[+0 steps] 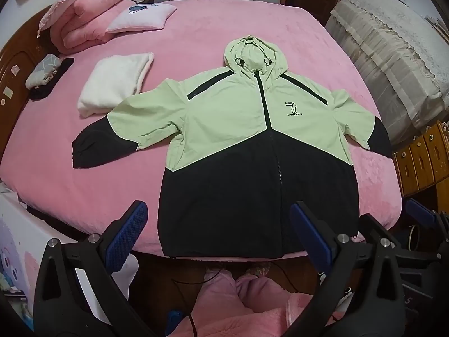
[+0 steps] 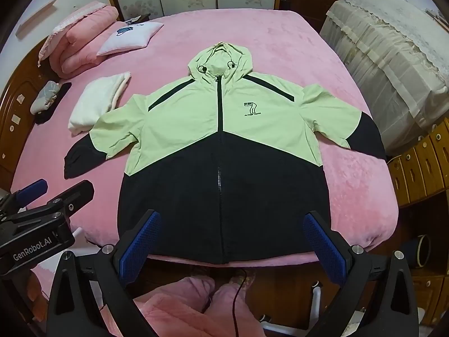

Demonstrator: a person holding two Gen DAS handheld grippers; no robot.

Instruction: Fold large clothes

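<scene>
Blue pads: both the left gripper (image 1: 219, 236) and right gripper (image 2: 233, 241) are wide open, holding nothing.
Jacket (image 2: 221, 151): flat, zipped, middle of the frame on the pink bed (image 2: 336, 64).
Feel: probably light, soft, slippery.
Grab: sleeve ends (image 1: 89, 148) or bottom corners.

Your left gripper (image 1: 219, 236) and right gripper (image 2: 233, 241) both hang with jaws wide apart above the near edge of the bed (image 2: 350, 174), touching nothing. The jacket (image 2: 224, 168) lies flat across the middle, so bare pink cover is left on both sides of it. On the left, a folded white towel (image 1: 115, 84) touches the sleeve, with a pillow (image 1: 143, 16) and folded quilt (image 1: 89, 14) beyond. On the right, a covered cabinet (image 2: 387, 64) stands close to the bed edge.
</scene>
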